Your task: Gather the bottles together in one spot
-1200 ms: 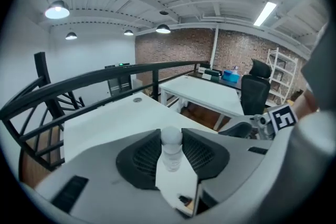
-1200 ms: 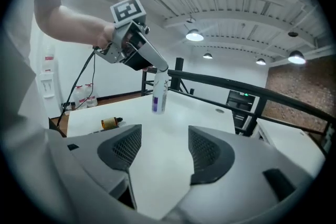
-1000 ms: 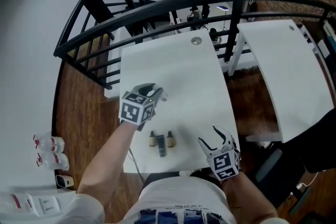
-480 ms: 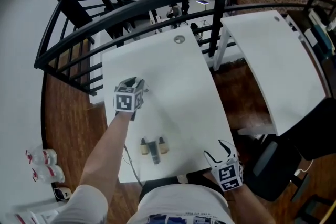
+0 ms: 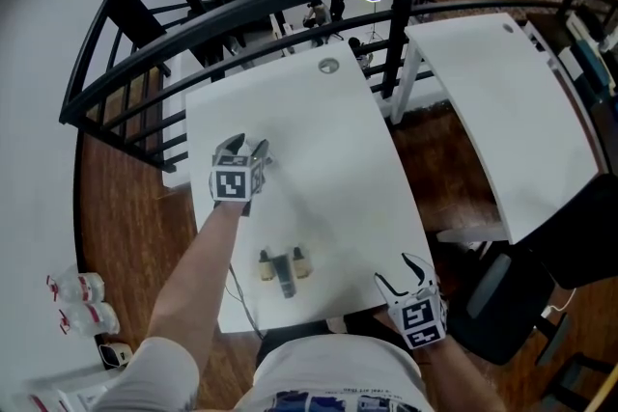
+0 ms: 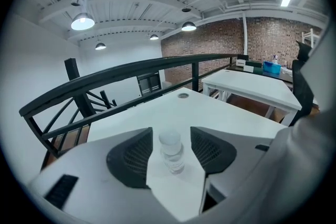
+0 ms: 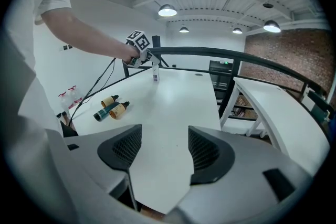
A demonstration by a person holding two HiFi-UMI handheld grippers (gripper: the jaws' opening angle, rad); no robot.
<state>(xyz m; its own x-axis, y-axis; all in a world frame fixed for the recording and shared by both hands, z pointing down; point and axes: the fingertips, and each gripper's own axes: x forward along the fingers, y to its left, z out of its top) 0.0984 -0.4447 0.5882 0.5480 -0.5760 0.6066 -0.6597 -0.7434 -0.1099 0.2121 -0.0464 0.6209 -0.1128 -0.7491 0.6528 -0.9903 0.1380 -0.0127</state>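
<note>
Bottles are in two places on the white tabletop [image 5: 323, 145]. At the left, a small clear bottle [image 6: 171, 150] stands upright between the jaws of the left gripper [image 5: 243, 150]. These jaws have just been opening, and a gap shows on each side of the bottle, so the pads do not press it. Nearer to the person, close to the front edge, three bottles lie together on their sides: an amber bottle [image 5: 265, 266], a dark teal bottle [image 5: 284, 276] and a second amber bottle [image 5: 299, 263]. At the right, the right gripper [image 5: 406, 275] hangs over the front corner of the tabletop, its jaws wide apart with nothing between them.
</note>
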